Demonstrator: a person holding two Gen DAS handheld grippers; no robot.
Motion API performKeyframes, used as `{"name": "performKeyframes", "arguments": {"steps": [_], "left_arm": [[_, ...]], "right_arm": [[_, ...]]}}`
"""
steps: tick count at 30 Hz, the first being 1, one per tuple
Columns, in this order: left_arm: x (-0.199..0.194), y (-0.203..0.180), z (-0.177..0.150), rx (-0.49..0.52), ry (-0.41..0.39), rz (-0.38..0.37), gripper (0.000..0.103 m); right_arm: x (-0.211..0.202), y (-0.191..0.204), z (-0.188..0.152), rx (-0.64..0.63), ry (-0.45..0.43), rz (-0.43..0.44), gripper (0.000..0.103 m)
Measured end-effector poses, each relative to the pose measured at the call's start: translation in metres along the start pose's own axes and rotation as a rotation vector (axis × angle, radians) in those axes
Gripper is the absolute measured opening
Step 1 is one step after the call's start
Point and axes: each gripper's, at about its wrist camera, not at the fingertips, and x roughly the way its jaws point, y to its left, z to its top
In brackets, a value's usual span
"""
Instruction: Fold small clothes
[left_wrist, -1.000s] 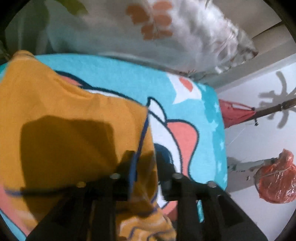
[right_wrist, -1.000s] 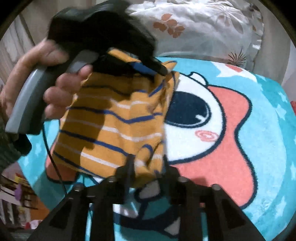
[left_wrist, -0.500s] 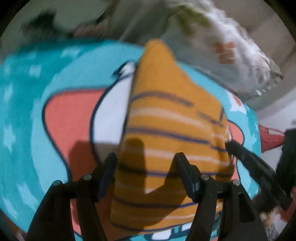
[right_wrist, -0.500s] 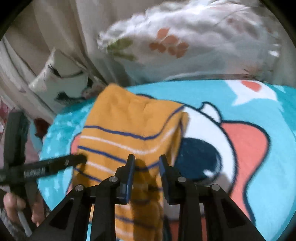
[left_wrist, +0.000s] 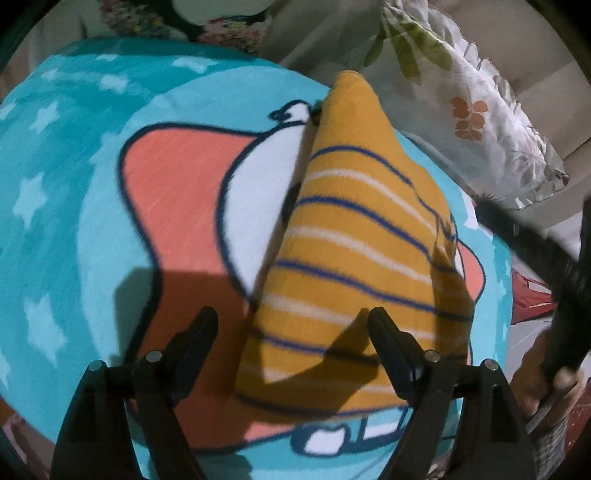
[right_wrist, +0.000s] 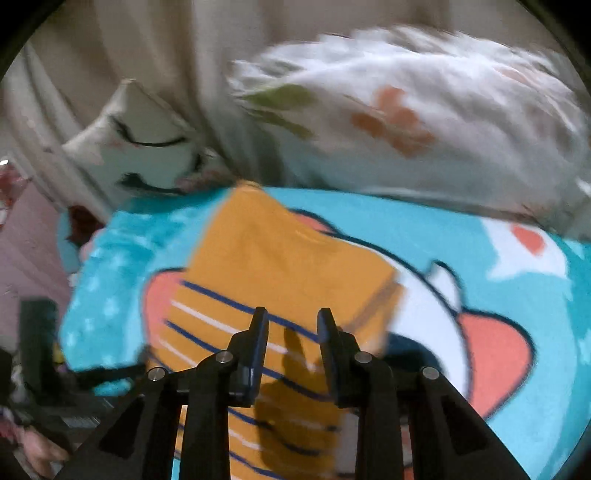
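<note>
Both claws let go and backed off: left claw (left_wrist: 291, 332) wide open, right claw (right_wrist: 291, 332) empty; soft shirt (left_wrist: 362, 266) lies folded on blanket (left_wrist: 74, 184), pinch an edge.

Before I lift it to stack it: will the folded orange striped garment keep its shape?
Probably not. The orange striped garment looks like soft knit and lies in loose layers on the cartoon blanket, so it would likely droop and unfold if pinched by one edge. It seems light and hardly slippery.
</note>
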Motion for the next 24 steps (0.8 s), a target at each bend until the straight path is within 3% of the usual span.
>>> {"name": "performKeyframes", "arguments": {"steps": [2, 4, 7, 9, 10, 14, 18, 20, 24], "left_arm": [[-0.008, 0.003, -0.007, -0.005, -0.006, 0.007, 0.083], [-0.021, 0.009, -0.015, -0.002, -0.029, 0.030, 0.083], [-0.039, 0.018, -0.025, -0.008, -0.060, 0.070, 0.083], [-0.050, 0.028, -0.032, -0.035, -0.082, 0.087, 0.083], [-0.055, 0.033, -0.035, -0.046, -0.089, 0.092, 0.083], [-0.072, 0.052, -0.050, -0.094, -0.127, 0.136, 0.083], [-0.082, 0.069, -0.054, -0.138, -0.152, 0.158, 0.083], [-0.086, 0.071, -0.051, -0.143, -0.162, 0.160, 0.083], [-0.086, 0.065, -0.041, -0.120, -0.172, 0.152, 0.083]], "right_arm": [[0.011, 0.011, 0.008, 0.007, 0.030, 0.108, 0.029], [0.034, 0.020, 0.017, 0.050, 0.079, 0.287, 0.029], [0.087, 0.026, 0.023, 0.116, 0.230, 0.498, 0.029], [0.119, 0.023, 0.026, 0.154, 0.285, 0.532, 0.024], [0.132, 0.019, 0.029, 0.186, 0.303, 0.550, 0.016], [0.160, 0.010, 0.053, 0.226, 0.303, 0.534, 0.013], [0.174, 0.002, 0.080, 0.197, 0.264, 0.353, 0.014], [0.175, -0.009, 0.088, 0.232, 0.246, 0.310, 0.015], [0.137, -0.021, 0.089, 0.273, 0.161, 0.370, 0.021]]}}
